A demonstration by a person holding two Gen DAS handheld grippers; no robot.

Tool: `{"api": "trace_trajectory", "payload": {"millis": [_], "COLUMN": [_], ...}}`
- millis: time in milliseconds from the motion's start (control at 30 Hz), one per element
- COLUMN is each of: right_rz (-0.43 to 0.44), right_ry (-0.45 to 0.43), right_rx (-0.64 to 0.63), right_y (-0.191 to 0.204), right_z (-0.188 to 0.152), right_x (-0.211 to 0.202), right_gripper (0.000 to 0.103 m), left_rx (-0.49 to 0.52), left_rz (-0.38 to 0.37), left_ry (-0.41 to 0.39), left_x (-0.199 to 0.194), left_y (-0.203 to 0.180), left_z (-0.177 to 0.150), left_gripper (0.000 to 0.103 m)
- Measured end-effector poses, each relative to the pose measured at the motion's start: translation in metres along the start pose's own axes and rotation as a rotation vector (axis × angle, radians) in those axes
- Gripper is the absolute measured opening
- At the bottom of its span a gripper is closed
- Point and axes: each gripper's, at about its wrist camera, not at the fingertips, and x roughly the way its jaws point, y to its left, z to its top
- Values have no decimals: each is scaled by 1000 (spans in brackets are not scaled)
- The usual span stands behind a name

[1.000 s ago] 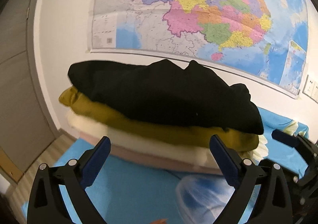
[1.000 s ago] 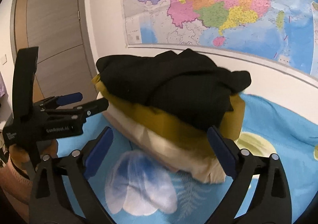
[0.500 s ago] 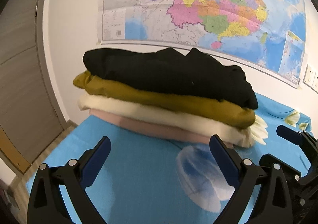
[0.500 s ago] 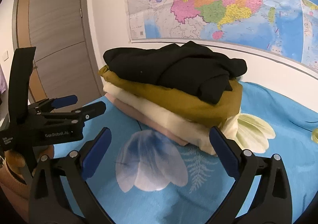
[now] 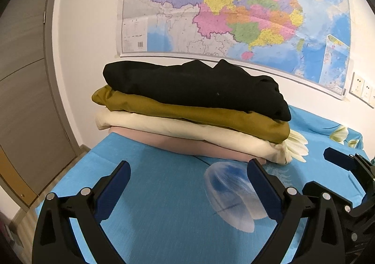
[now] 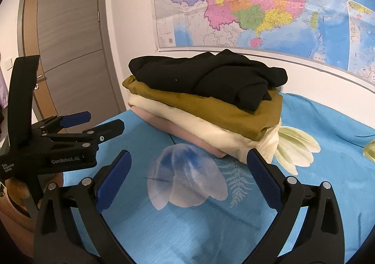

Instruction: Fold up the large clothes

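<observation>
- The left gripper (image 6: 93,123), seen at the left of the right wrist view, reads "GenRobot.AI" and "Data Acquisition System" on its black body; its fingers (image 5: 112,184) are spread apart and hold nothing.
- The stack of folded clothes (image 5: 194,111) lies on the blue flowered bed sheet (image 5: 152,193) against the wall, under the wall map (image 5: 234,6): black garment (image 6: 206,76) on top, then mustard (image 6: 222,109), cream (image 6: 211,130) and pink (image 5: 178,144), long axis running along the wall.
- The right gripper (image 6: 187,177) hangs short of the stack, fingers released.
</observation>
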Motion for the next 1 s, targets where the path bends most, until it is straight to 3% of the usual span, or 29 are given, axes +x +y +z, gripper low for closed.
{"api": "trace_trajectory", "payload": {"millis": [1000], "right_rz": [-7], "right_ry": [9], "right_rx": [27], "right_y": [0], "right_z": [-13], "right_x": [-8], "right_gripper": [97], "left_rx": [26], "left_rz": [-6], "left_ry": [-6], "left_x": [-10], "left_y": [-9], "left_z": [-10], "left_gripper": [96]}}
